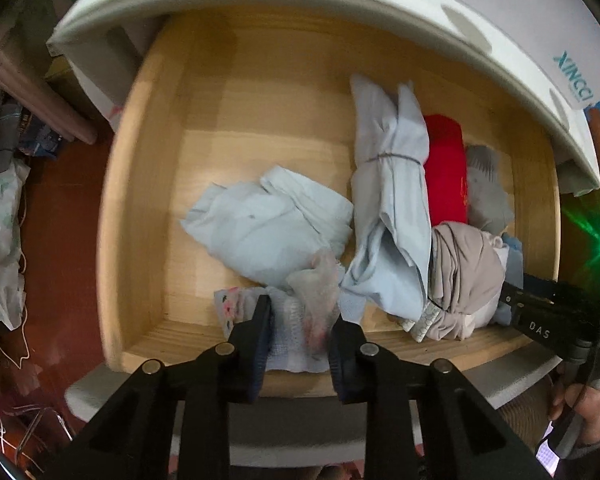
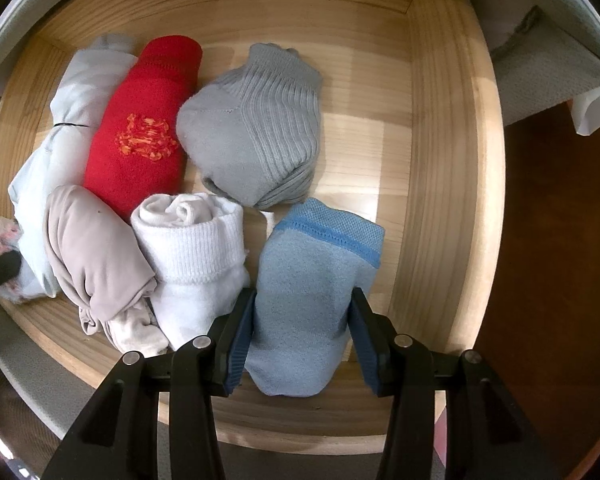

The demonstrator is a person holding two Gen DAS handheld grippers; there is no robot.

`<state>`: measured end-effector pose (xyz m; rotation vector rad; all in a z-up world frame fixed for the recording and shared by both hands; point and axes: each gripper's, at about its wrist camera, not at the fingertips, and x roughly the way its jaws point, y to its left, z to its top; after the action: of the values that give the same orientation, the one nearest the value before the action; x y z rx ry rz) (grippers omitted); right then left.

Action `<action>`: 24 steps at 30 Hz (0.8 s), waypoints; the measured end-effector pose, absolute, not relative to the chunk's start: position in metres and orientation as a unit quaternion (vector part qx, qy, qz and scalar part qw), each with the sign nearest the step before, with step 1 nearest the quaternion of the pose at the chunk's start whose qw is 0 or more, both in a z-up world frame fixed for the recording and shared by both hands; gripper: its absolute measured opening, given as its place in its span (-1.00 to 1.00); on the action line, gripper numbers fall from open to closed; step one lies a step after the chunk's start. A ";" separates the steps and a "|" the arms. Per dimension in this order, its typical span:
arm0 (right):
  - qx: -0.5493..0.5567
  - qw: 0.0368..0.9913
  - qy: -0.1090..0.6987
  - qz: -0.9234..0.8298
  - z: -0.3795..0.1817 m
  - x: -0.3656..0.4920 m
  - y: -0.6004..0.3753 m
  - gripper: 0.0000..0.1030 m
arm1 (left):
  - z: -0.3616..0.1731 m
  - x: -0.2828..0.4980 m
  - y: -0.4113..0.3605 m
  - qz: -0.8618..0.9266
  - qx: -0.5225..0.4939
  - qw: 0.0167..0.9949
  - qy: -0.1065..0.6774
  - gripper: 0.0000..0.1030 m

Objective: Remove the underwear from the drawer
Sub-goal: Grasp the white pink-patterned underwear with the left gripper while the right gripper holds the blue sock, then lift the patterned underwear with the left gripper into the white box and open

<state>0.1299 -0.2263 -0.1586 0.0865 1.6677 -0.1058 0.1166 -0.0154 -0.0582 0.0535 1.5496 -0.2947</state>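
Clamped between the blue pads of the left gripper (image 1: 300, 344) is a thin pale piece of underwear (image 1: 304, 320) with pink and grey print, gathered up at the near edge of the wooden drawer (image 1: 148, 184); the jaws are pressed tight on the cloth. Just behind it, a crumpled light blue garment (image 1: 268, 228) is seen on the drawer floor, and beside that a longer light blue bundle (image 1: 392, 208) tied round with a dark band. A red rolled sock (image 2: 140, 132) with orange embroidery is laid against that bundle, and a grey ribbed sock (image 2: 256, 124) lies nearer the far right corner. A beige folded garment (image 2: 96, 256) and a white rolled sock (image 2: 196, 252) are found toward the near edge, touching each other.

The right gripper (image 2: 302, 328) is set around a light blue sock (image 2: 312, 292) at the near right of the drawer, with both pads against its sides, so the sock is gripped. A hand (image 1: 584, 408) on the right gripper's handle is seen at the lower right of the left wrist view. The left half of the drawer floor is bare wood.
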 end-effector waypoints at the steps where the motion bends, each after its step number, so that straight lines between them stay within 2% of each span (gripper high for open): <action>1: 0.038 0.670 0.740 -0.047 -0.159 0.130 -0.227 -0.12 | -0.055 0.118 -0.012 -0.130 0.023 0.708 0.694 -0.51; 24: 0.025 0.665 0.744 -0.056 -0.171 0.132 -0.218 -0.14 | 0.003 0.122 0.013 -0.119 0.022 0.748 0.652 -0.51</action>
<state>0.1319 -0.2177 -0.1707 0.0574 1.6797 -0.1253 0.1222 0.0130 0.0028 0.0486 1.4257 -0.2612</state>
